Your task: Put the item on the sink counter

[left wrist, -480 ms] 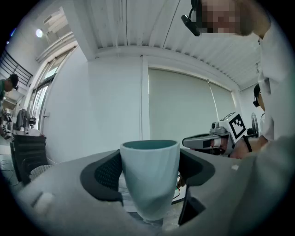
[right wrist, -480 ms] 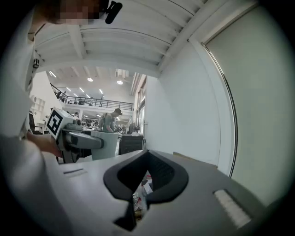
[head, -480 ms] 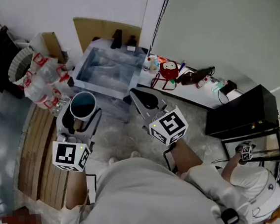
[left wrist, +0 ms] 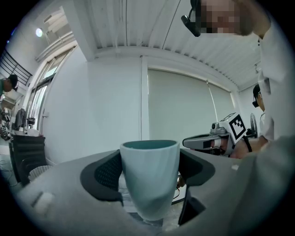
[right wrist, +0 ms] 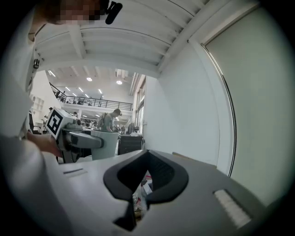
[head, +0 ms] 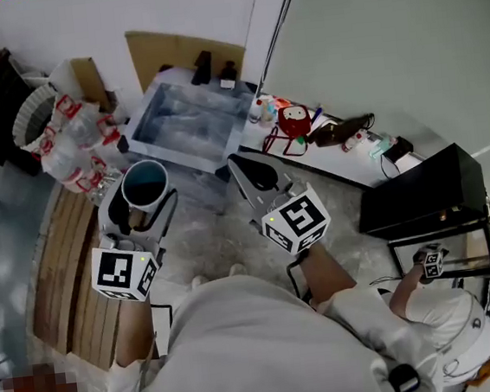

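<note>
Left gripper [head: 144,199]: clamped on the cup, pads pressed to both its sides.
Cup [head: 146,182]: pale teal, held upright with mouth up, near the sink's front left corner, well apart from the counter.
Right gripper [head: 246,171]: empty, fingers drawn narrow, almost together; raised beside the left one.
Sink [head: 178,157]: grey basin, set against the wall.
Counter [head: 346,164]: white, ran right from the sink, cluttered with small things.

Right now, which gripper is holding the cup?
The left gripper: its jaws clamp the blue-green cup. The right gripper holds nothing.
</note>
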{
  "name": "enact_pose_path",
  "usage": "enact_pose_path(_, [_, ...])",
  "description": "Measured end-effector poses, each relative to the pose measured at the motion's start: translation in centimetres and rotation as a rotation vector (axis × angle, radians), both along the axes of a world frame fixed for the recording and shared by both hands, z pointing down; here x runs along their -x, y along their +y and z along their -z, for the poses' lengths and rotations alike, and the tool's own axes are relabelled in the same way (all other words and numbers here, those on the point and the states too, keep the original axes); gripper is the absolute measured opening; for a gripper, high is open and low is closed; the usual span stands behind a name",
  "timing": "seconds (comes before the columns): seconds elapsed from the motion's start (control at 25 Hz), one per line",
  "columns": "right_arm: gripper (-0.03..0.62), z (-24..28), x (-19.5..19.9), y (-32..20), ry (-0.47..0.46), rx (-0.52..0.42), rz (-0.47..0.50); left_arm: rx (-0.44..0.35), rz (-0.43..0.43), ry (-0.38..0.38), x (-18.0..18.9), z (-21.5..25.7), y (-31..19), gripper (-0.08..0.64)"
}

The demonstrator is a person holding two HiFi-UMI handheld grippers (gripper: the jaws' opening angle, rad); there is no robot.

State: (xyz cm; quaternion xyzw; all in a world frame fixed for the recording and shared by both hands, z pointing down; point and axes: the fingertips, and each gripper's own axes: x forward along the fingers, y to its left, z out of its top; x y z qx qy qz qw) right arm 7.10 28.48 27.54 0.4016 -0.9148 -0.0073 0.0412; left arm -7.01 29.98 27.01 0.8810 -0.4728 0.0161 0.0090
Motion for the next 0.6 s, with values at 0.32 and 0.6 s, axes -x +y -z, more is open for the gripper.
enact_pose_path(0.32, [0.005, -0.3, 1.3, 0.0, -0.002, 0.002, -0.007, -0.003, -0.009, 0.003, 1.2, -0.2, 0.0, 0.377])
enact_pose_path(0.6, [0.005, -0.5, 2.7, 0.0, 0.007, 0.001, -0.032, -0.002, -0.035, 0.004, 2.7, -0.4, -0.4, 0.377])
